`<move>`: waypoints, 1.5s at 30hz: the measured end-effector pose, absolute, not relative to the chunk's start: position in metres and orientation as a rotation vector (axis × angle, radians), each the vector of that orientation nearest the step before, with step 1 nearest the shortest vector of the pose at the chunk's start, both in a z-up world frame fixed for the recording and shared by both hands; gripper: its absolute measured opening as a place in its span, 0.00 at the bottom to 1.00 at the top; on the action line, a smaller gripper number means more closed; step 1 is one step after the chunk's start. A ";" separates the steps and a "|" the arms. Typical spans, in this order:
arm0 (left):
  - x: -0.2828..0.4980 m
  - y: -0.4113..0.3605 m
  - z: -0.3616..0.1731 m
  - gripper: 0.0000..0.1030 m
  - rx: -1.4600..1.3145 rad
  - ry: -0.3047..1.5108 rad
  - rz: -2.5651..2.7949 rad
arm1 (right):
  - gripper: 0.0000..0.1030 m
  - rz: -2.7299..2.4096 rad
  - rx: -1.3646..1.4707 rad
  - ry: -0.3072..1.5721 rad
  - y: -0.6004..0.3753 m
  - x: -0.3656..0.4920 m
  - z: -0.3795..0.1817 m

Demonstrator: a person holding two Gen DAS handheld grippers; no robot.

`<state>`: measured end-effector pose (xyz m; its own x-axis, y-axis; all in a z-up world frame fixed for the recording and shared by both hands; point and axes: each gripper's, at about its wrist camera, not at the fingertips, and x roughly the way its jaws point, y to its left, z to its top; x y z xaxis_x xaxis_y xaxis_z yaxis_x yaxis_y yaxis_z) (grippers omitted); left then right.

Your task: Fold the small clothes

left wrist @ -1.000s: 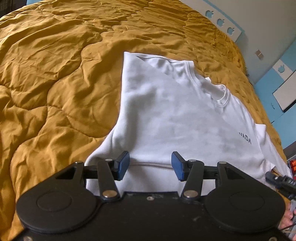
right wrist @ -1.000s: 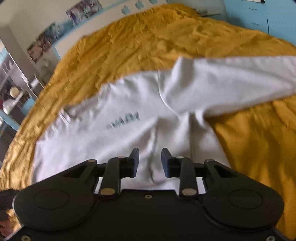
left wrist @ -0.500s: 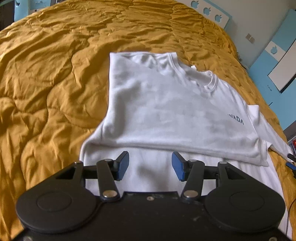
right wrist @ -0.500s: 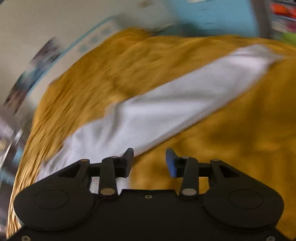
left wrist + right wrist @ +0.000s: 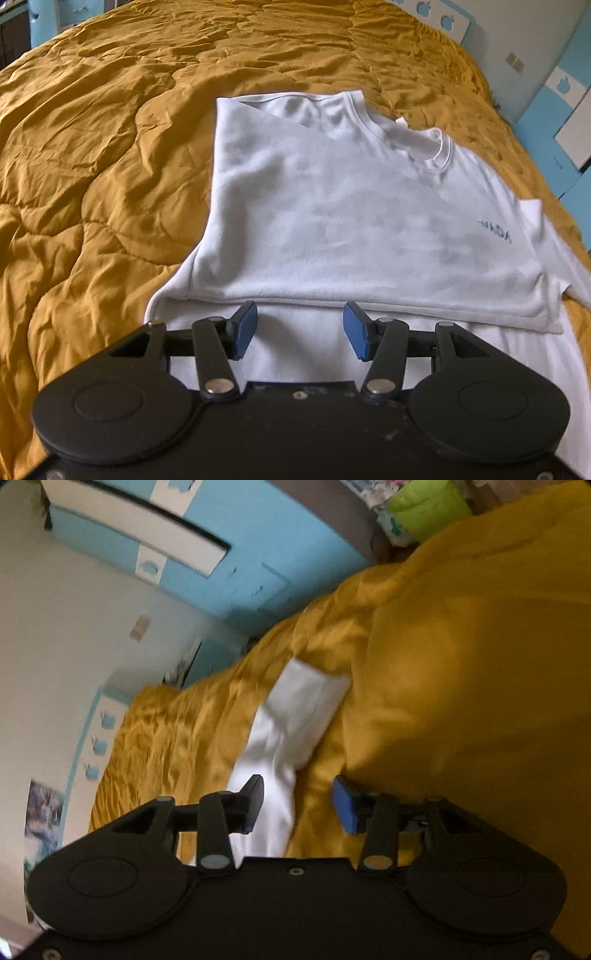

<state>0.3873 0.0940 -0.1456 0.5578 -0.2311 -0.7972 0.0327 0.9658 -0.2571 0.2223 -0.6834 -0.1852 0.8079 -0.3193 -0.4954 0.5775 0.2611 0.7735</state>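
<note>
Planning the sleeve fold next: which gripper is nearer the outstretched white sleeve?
Right. The right gripper hangs open directly over the sleeve; the left gripper sits open over the shirt's hem, the sleeve off to its far right.

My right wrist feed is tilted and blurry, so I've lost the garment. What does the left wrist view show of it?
Observer: A white sweatshirt lies on the mustard quilt, its bottom part folded up over the chest.
Operator: Is the left gripper holding it?
Observer: No. The left gripper is open, its jaws apart over the lower layer of fabric, near the folded edge.
Operator: Which sleeve am I seeing?
Observer: Probably the one sticking out past the fold's right side; the right gripper is open beside a white sleeve.
</note>
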 end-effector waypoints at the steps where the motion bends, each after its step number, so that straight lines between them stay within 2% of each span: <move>1: 0.389 0.091 -0.146 0.51 -0.203 0.965 -0.157 | 0.41 -0.630 1.148 0.258 -0.688 0.225 -0.185; 8: 0.395 0.080 -0.153 0.52 -0.106 0.951 -0.163 | 0.40 -0.691 1.002 0.302 -0.694 0.249 -0.175; 9: 0.395 0.080 -0.153 0.52 -0.109 0.950 -0.165 | 0.36 -0.687 0.988 0.303 -0.693 0.247 -0.173; 10: 0.395 0.082 -0.153 0.52 -0.115 0.950 -0.166 | 0.17 -0.683 0.969 0.297 -0.692 0.246 -0.171; 11: 0.395 0.083 -0.152 0.52 -0.124 0.951 -0.165 | 0.13 -0.682 0.953 0.293 -0.693 0.246 -0.170; 16: 0.391 0.097 -0.148 0.52 -0.182 0.955 -0.140 | 0.12 -0.641 0.819 0.243 -0.671 0.255 -0.141; 20: 0.384 0.106 -0.142 0.52 -0.206 0.947 -0.129 | 0.11 -0.437 0.736 0.193 -0.619 0.269 -0.090; 25: 0.375 0.116 -0.130 0.52 -0.245 0.917 -0.142 | 0.11 -0.014 0.677 0.156 -0.492 0.289 -0.023; 29: 0.371 0.121 -0.125 0.52 -0.274 0.900 -0.142 | 0.11 0.345 0.611 0.194 -0.357 0.300 -0.001; 31: 0.371 0.123 -0.123 0.52 -0.292 0.891 -0.142 | 0.17 0.487 0.589 0.281 -0.295 0.306 -0.006; 32: 0.371 0.123 -0.123 0.52 -0.300 0.891 -0.144 | 0.27 0.541 0.564 0.349 -0.270 0.311 -0.012; 33: 0.372 0.123 -0.123 0.52 -0.311 0.890 -0.150 | 0.47 0.569 0.531 0.412 -0.245 0.314 -0.020; 34: 0.373 0.123 -0.123 0.52 -0.323 0.890 -0.157 | 0.50 0.556 0.513 0.437 -0.232 0.312 -0.028; 37: 0.379 0.122 -0.128 0.52 -0.347 0.897 -0.170 | 0.51 0.523 0.516 0.508 -0.230 0.306 -0.053; 45: 0.394 0.119 -0.139 0.52 -0.418 0.867 -0.126 | 0.52 0.117 0.679 0.637 -0.367 0.285 -0.111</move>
